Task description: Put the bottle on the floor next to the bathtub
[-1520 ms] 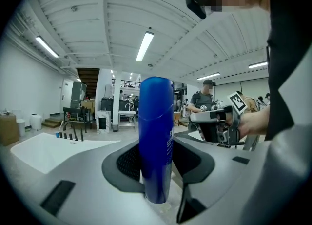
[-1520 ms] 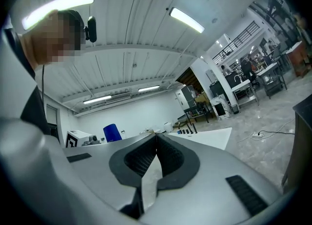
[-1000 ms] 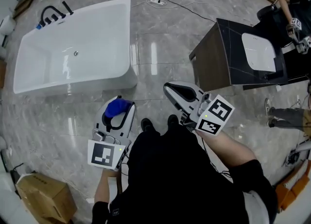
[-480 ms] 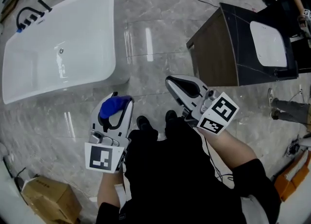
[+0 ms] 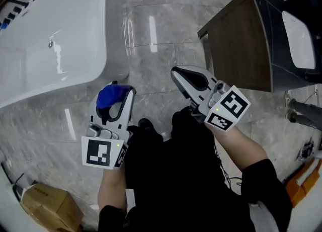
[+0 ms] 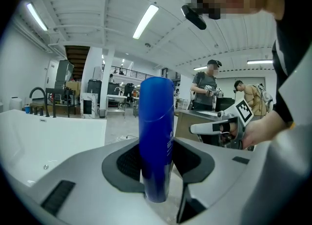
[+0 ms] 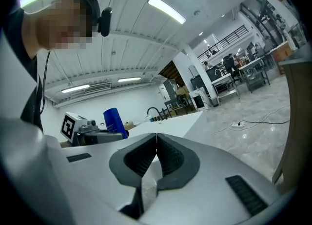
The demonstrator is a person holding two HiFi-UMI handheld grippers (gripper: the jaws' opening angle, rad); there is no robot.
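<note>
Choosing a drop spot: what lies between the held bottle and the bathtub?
In the head view, only bare grey floor lies between the blue bottle, clamped in the left gripper, and the white bathtub.

tub (image 5: 55, 50) ahead-left of left gripper (image 5: 119, 89) cut off by frame edge; bottle (image 5: 110, 97) lower body hidden between jaws.

So in the head view the bathtub (image 5: 50, 50) fills the upper left, the cabinet (image 5: 241, 50) sits upper right, with a strip of floor (image 5: 161, 34) between them. The bottle (image 5: 110, 96) sits between the left gripper's (image 5: 118, 91) jaws, just below the tub's near corner. The right gripper (image 5: 177, 73) is right of it, mid-frame. A cardboard box (image 5: 48, 208) sits bottom left.
</note>
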